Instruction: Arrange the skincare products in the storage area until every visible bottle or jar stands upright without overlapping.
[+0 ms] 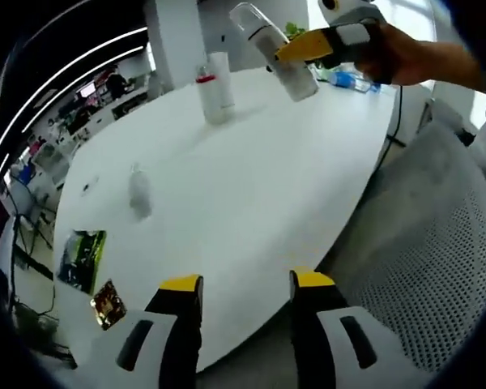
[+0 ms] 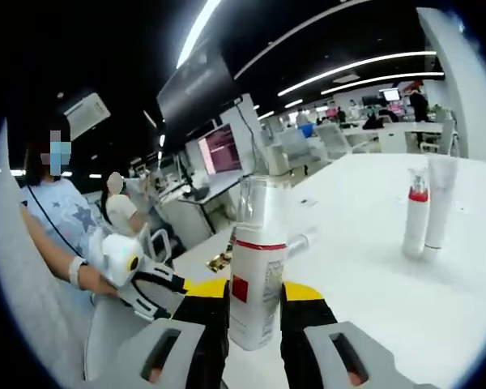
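Currently right gripper (image 2: 253,306) jaws clamp a clear-capped white spray bottle (image 2: 257,275) above the desk (image 2: 373,267); left gripper (image 1: 245,293) jaws wide open, holding nothing.

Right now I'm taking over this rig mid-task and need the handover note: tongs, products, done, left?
Right tongs: shut on the white bottle with a red band, held above the white table.
Left tongs: open, holding nothing, at the table's near edge.
Done: two products, a red-collared bottle and a white tube, stand upright close together on the table.
Left: set the held bottle down upright beside them without overlap; a small clear item may also need sorting.
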`<state>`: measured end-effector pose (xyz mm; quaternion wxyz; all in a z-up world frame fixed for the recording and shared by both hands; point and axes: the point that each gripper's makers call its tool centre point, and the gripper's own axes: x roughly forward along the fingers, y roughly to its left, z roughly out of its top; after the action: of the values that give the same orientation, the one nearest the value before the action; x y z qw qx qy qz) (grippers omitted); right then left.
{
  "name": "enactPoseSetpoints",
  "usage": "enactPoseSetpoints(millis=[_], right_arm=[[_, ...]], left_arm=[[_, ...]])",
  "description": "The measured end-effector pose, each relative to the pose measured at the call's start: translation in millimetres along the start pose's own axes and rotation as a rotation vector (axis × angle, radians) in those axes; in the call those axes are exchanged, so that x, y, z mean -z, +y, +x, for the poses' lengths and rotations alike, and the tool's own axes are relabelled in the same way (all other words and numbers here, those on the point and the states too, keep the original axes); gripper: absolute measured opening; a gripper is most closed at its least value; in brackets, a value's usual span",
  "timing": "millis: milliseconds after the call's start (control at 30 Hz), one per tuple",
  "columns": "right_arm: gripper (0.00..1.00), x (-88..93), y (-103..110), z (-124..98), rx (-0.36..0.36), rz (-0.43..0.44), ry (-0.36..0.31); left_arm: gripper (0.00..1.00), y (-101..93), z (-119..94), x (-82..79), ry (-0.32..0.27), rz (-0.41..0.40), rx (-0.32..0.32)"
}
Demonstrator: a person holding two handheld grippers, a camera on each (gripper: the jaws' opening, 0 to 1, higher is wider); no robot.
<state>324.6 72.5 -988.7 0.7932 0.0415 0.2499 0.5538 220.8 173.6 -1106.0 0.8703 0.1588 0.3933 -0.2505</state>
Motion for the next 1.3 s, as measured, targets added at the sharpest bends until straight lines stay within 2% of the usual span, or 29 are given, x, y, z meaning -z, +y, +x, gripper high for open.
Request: enactPoseSetpoints(millis=[33,67,133,200,233,267,300,333,367,400,467,533,600,800,867,933,1033,1100,1200,1300], right_arm=[[0.16,2.3,-2.6,-0.2,0.007,-0.006,0.002],[0.16,3.3,-3.2,-0.4,0.005,-0.007,0.005],[0.16,5.7,-6.8,0.2,0.002,-0.005,0.007],[0.16,6.6,-9.4,0.8,-0.001,0.001,0.008],[0.16,6.6,-9.9,1.0,-0.002,0.006,0.007],[0.16,6.5,-10.8,1.3,-0.001,0.008,0.004],[0.16,6.3,-11.9,1.8,-0.003,0.01,0.003],[0.16,6.5,-11.4,2.0,-0.006,0.012,0.005],[0.16,6.6,-11.3,2.0,-0.007,0.01,0.007],[0.15,6.6,-11.5,1.9,-0.006,0.004,0.008],[0.15,7.0,-12.8,2.3,-0.007,-0.005,0.01],[0.14,6.1,-13.9,2.7,-0.009,-0.018,-0.004],[0.14,9.1,-17.6,5.2,-0.004,-0.02,0.006],[0.13,22.6,-29.4,11.7,0.017,-0.013,0.043],[0.13,20.8,-30.6,11.1,0.011,0.018,0.026],[0.13,17.5,-29.8,11.1,0.001,0.049,0.004],[0.13,17.0,-26.3,12.3,-0.007,0.033,0.006],[0.13,15.8,-19.4,13.9,-0.039,0.043,-0.002],[0.13,7.4,7.4,15.6,-0.135,0.035,-0.043],[0.13,5.6,32.0,17.2,-0.201,-0.004,-0.047]], left_arm=[[0.2,-6.0,-0.1,1.9,0.019,-0.015,0.038],[0.13,-4.9,0.4,1.6,0.021,-0.013,0.036],[0.02,4.3,0.6,0.8,0.02,0.038,-0.014],[0.0,1.1,1.0,1.8,0.024,0.035,-0.007],[0.0,-0.2,1.7,0.6,0.02,0.066,-0.014],[0.0,4.3,0.3,-3.6,0.009,0.145,-0.04],[0.0,3.5,-0.8,-5.0,0.007,0.168,-0.042],[0.0,-0.4,0.5,-1.9,0.019,0.125,-0.016],[0.0,-0.1,1.8,0.0,0.027,0.111,-0.019],[0.0,3.4,2.1,1.7,0.037,0.147,-0.041],[0.05,2.8,3.5,3.0,0.047,0.15,-0.04],[0.22,4.8,4.7,6.3,0.064,0.119,-0.048],[0.33,8.0,5.7,8.9,0.075,0.12,-0.064],[0.34,9.4,5.2,9.5,0.077,0.111,-0.07],[0.34,10.4,5.1,9.5,0.078,0.11,-0.074],[0.33,11.0,4.2,6.8,0.062,0.083,-0.075],[0.32,12.6,1.9,0.9,0.027,0.046,-0.073],[0.33,12.6,0.3,-7.5,-0.018,-0.013,-0.063],[0.32,17.6,-7.3,-23.3,-0.09,-0.084,-0.049],[0.28,21.7,-18.3,-44.3,-0.184,-0.179,-0.016]])
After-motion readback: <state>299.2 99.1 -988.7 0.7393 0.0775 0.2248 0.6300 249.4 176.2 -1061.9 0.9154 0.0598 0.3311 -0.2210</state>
